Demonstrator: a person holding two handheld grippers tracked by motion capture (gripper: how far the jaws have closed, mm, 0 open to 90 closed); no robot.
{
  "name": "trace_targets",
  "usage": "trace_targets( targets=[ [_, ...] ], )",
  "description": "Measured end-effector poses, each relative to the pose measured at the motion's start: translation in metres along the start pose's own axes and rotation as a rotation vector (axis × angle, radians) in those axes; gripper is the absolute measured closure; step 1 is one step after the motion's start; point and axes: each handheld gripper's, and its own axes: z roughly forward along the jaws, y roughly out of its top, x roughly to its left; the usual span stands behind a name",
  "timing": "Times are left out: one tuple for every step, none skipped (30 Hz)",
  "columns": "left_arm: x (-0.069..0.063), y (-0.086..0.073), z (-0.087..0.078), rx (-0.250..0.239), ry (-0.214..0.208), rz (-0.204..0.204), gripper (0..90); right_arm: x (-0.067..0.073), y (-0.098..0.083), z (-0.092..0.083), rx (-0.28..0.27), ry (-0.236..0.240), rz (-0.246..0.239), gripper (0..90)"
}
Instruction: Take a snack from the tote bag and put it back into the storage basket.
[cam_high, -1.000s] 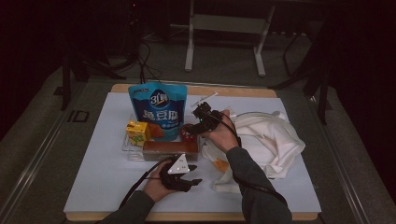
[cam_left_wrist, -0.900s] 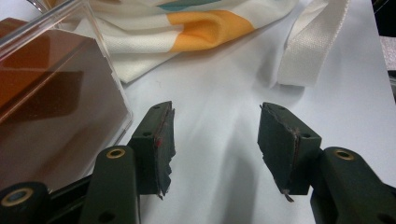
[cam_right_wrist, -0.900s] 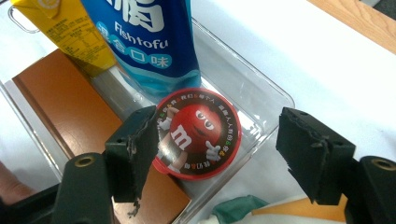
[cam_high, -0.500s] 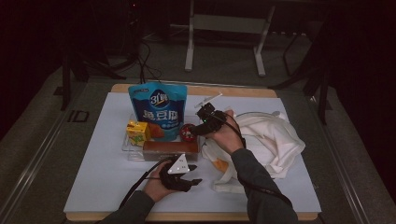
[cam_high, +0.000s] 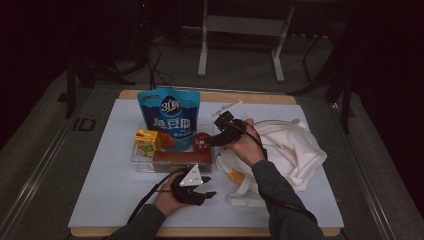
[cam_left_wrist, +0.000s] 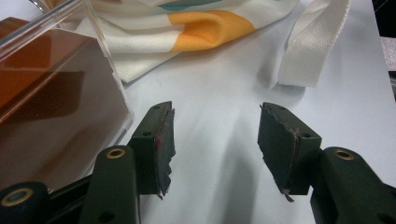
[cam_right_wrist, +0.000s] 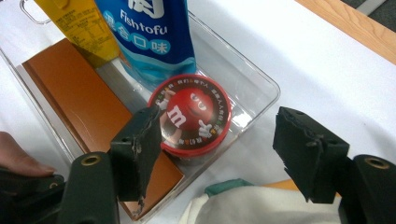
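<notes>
A clear plastic tray (cam_high: 136, 156) holds an upright blue Fishtofu bag (cam_high: 169, 117), a yellow juice box (cam_high: 148, 141), a long brown box (cam_high: 182, 158) and a round red M&M tin (cam_high: 201, 142). My right gripper (cam_high: 214, 137) hovers over the tray's right end. In the right gripper view its jaws (cam_right_wrist: 222, 135) stand open around the space above the red tin (cam_right_wrist: 191, 112), without touching it. My left gripper (cam_high: 210, 186) rests low on the white mat in front of the tray, open and empty (cam_left_wrist: 215, 140), with the brown box (cam_left_wrist: 51, 107) just to its left.
A cream tote bag (cam_high: 295, 150) with orange and green print lies crumpled to the right of the tray, its strap (cam_left_wrist: 313, 51) trailing over the mat. The white mat (cam_high: 110, 200) covers a wooden table. Dark floor and stand legs lie beyond the far edge.
The right gripper has shifted slightly to the right above the tray's end, and the red tin shows more fully. The left gripper has stayed put.
</notes>
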Motion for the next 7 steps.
trace_targets(
  targets=[
    [0.0000,0.0000,0.0000,-0.001,0.000,-0.001,46.0,-0.0005,-0.0007,-0.0004,0.002,-0.002,0.000,32.3],
    [0.0001,0.0000,0.0000,-0.001,0.000,-0.001,46.0,-0.0012,-0.0014,-0.0008,0.002,-0.001,0.001,32.4],
    [0.0001,0.0000,0.0001,-0.001,0.000,-0.001,46.0,-0.0019,-0.0021,-0.0011,0.002,-0.001,0.002,32.4],
    [0.0001,0.0000,0.0001,-0.001,0.000,-0.001,46.0,-0.0025,-0.0029,-0.0012,0.003,-0.002,0.004,32.4],
    [0.0002,0.0000,0.0001,-0.001,0.000,-0.001,46.0,-0.0033,-0.0037,-0.0013,0.002,-0.002,0.002,32.4],
    [0.0003,0.0000,0.0001,-0.001,0.000,-0.001,46.0,-0.0038,-0.0044,-0.0016,0.002,0.000,0.005,32.4],
    [0.0003,0.0000,0.0001,-0.001,0.000,-0.001,46.0,-0.0043,-0.0051,-0.0019,0.003,-0.002,0.005,32.5]
  ],
)
